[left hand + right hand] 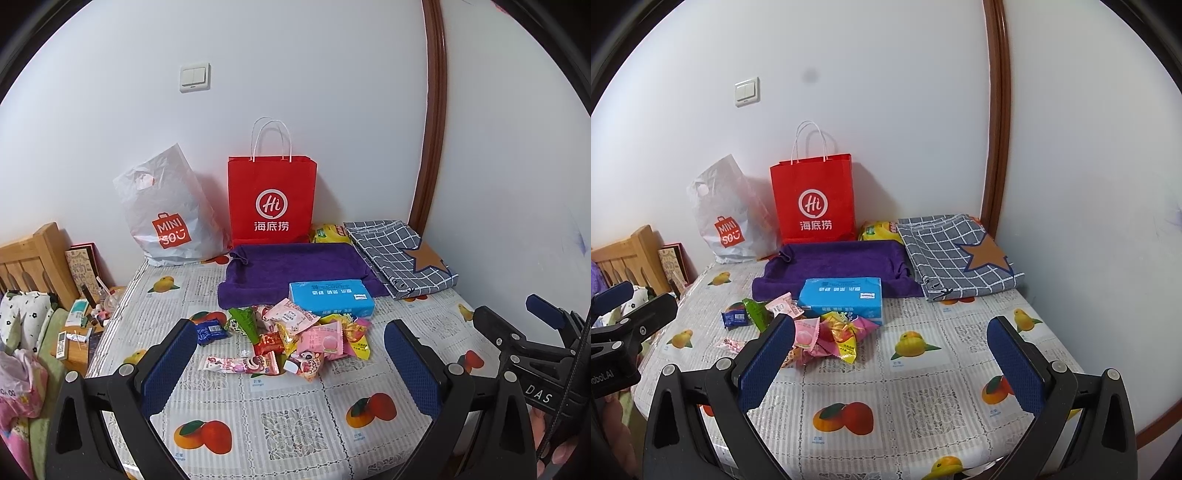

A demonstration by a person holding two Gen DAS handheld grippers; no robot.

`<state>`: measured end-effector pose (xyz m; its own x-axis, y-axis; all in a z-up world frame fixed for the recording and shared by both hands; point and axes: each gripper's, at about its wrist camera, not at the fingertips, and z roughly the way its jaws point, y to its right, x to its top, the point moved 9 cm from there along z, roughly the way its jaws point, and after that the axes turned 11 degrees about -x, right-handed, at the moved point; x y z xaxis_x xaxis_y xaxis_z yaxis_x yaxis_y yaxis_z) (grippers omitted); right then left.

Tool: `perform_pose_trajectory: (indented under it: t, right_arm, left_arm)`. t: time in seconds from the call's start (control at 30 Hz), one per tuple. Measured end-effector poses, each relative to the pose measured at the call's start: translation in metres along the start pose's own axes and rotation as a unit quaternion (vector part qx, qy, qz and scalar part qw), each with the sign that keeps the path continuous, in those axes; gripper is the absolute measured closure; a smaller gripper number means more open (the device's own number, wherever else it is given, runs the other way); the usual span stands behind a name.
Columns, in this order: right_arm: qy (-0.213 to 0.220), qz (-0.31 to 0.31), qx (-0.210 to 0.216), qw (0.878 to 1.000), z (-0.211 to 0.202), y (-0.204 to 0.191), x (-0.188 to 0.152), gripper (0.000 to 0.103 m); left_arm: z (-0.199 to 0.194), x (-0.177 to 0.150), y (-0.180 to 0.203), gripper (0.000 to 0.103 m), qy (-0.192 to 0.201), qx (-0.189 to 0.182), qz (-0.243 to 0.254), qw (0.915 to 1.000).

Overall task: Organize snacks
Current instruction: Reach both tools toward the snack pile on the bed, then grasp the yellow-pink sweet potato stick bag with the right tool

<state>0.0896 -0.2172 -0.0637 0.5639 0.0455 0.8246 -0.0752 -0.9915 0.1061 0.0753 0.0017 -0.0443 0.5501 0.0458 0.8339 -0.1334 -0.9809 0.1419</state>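
Note:
A heap of small wrapped snacks (295,338) lies mid-table, pink, green, red, yellow and blue packets; the right wrist view shows the same snack pile (827,334) beside my left finger pad. My left gripper (290,356) hovers open just in front of the pile, holding nothing. My right gripper (890,354) hangs open over bare tablecloth to the right of the pile, also holding nothing. A red paper bag (271,201) and a white plastic bag (168,218) stand against the wall. The right gripper (535,332) shows at the left wrist view's right edge.
A blue tissue pack (330,299) lies on a purple towel (291,269) behind the snacks. A grey checked cloth bag (400,256) and a yellow packet (328,233) sit at the back right. A cluttered bedside stand (85,325) lies left of the table.

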Motion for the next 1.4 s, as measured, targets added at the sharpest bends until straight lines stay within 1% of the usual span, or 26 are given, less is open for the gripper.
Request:
perform_pose_trajectory:
  t: [0.37,0.5,0.7,0.8,0.97,1.07,1.1,1.13,1.17,1.23,1.27,1.33,1.37,1.4]
  right_arm:
    - [-0.002,0.000,-0.001,1.000,0.001,0.000,0.001,0.000]
    - [-0.001,0.000,0.005,1.000,0.001,-0.002,0.001,0.000]
    - [-0.001,-0.007,0.012,1.000,0.007,-0.007,0.004,0.000]
    - [-0.004,-0.017,0.014,1.000,0.014,-0.011,0.004,0.000]
    - [-0.023,-0.028,0.008,0.999,0.040,-0.017,-0.002,0.000]
    - [-0.033,-0.015,-0.007,0.999,0.059,-0.015,-0.008,0.000]
    - [-0.037,-0.015,-0.004,0.999,0.064,-0.015,-0.010,0.000]
    - [-0.044,-0.019,0.005,0.999,0.071,-0.017,-0.013,0.000]
    - [-0.052,-0.020,0.014,0.998,0.078,-0.019,-0.015,0.000]
    - [-0.066,-0.011,0.028,0.997,0.093,-0.021,-0.021,0.000]
    - [-0.072,-0.009,0.027,0.997,0.101,-0.022,-0.023,0.001]
    - [-0.092,-0.012,0.021,0.995,0.119,-0.027,-0.028,0.003]
    - [-0.104,-0.014,0.023,0.994,0.128,-0.031,-0.030,0.007]
    - [-0.117,-0.015,0.026,0.993,0.138,-0.037,-0.033,0.010]
  left_arm:
    - [0.000,0.003,0.001,0.002,0.001,-0.002,0.001,1.0000]
    - [0.003,0.002,0.002,0.002,0.001,-0.006,-0.002,1.0000]
    - [0.010,0.003,0.000,0.002,0.008,-0.006,0.004,0.9999]
    - [0.020,0.000,-0.008,0.002,0.001,-0.002,0.003,1.0000]
    - [0.040,-0.007,-0.025,0.002,-0.009,0.001,-0.013,0.9999]
    - [0.057,-0.015,-0.044,0.002,-0.024,0.021,-0.014,0.9994]
    - [0.062,-0.017,-0.052,0.002,-0.026,0.029,-0.014,0.9991]
    - [0.069,-0.021,-0.060,0.002,-0.032,0.031,-0.024,0.9987]
    - [0.075,-0.022,-0.067,0.005,-0.027,0.029,-0.031,0.9987]
    - [0.090,-0.031,-0.081,0.006,-0.043,0.031,-0.050,0.9974]
    - [0.095,-0.031,-0.085,0.007,-0.042,0.029,-0.052,0.9973]
    - [0.107,-0.038,-0.098,0.013,-0.058,0.034,-0.056,0.9962]
    - [0.113,-0.039,-0.103,0.015,-0.060,0.039,-0.056,0.9958]
    - [0.119,-0.041,-0.105,0.015,-0.065,0.035,-0.062,0.9954]
